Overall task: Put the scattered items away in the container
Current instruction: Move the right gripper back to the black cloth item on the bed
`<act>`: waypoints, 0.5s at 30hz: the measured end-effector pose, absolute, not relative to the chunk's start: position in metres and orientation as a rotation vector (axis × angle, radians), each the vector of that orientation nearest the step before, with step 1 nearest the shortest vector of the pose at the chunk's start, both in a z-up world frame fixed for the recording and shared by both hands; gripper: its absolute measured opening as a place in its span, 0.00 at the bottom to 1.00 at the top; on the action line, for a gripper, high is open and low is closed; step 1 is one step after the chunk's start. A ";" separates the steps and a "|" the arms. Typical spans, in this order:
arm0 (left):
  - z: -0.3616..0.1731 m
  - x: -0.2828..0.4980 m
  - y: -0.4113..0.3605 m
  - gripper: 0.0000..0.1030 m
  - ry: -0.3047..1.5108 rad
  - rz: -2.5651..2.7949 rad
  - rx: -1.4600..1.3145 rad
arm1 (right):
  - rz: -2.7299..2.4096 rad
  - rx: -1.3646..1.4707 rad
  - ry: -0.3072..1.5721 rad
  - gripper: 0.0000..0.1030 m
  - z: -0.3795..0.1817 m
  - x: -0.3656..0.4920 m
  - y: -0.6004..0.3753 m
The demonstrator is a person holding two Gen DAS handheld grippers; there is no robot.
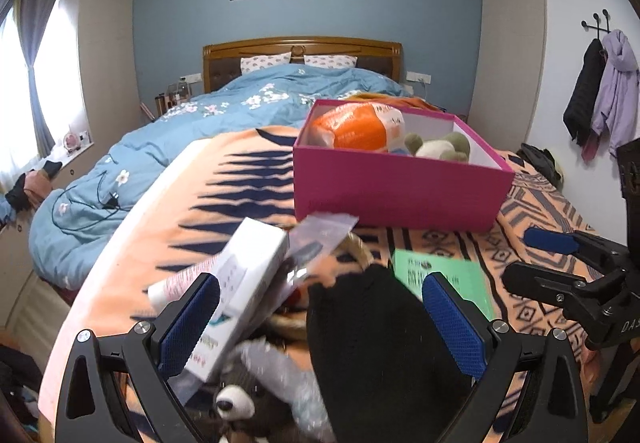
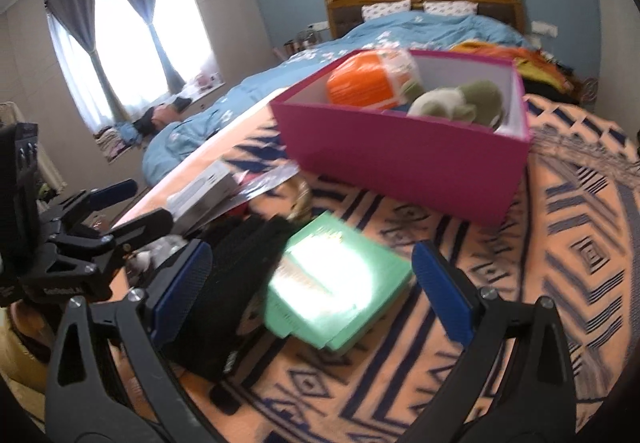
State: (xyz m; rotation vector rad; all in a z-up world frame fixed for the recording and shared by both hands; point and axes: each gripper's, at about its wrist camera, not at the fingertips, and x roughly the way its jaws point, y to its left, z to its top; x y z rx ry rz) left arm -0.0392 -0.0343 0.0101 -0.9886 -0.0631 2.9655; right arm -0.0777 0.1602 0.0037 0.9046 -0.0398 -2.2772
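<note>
A pink box (image 1: 400,191) (image 2: 400,159) stands on the orange patterned blanket (image 1: 224,183) and holds an orange-and-white packet (image 1: 356,127) and a green-and-cream plush (image 1: 440,147). In front of it lies a heap: a white carton (image 1: 244,291), a clear bag (image 1: 320,239), a tube (image 1: 180,283), a black knit item (image 1: 376,343) (image 2: 240,283), a grey plush (image 1: 256,399) and a green box (image 1: 460,275) (image 2: 336,283). My left gripper (image 1: 320,323) (image 2: 140,203) is open over the heap, its fingers either side of the carton and knit item. My right gripper (image 2: 316,291) (image 1: 532,259) is open around the green box.
A blue flowered duvet (image 1: 160,147) with a black cable (image 1: 92,203) covers the bed's far and left side, up to a wooden headboard (image 1: 300,47). Coats (image 1: 600,91) hang on the right wall. The blanket's left edge drops to the floor. A curtained window (image 2: 128,43) is at left.
</note>
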 end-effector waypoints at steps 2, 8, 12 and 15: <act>0.007 -0.034 -0.034 1.00 -0.062 2.945 -0.997 | -2.243 0.915 -0.039 0.98 0.000 -0.075 0.155; -0.001 -0.021 -0.034 1.00 -0.059 2.895 -1.011 | -2.151 0.948 -0.046 0.98 -0.011 -0.071 0.140; -0.002 -0.015 -0.033 1.00 -0.086 2.845 -0.986 | -2.110 0.974 -0.058 0.98 -0.016 -0.075 0.133; -0.004 -0.012 -0.029 1.00 -0.090 2.810 -0.970 | -2.082 0.992 -0.065 0.98 -0.019 -0.077 0.127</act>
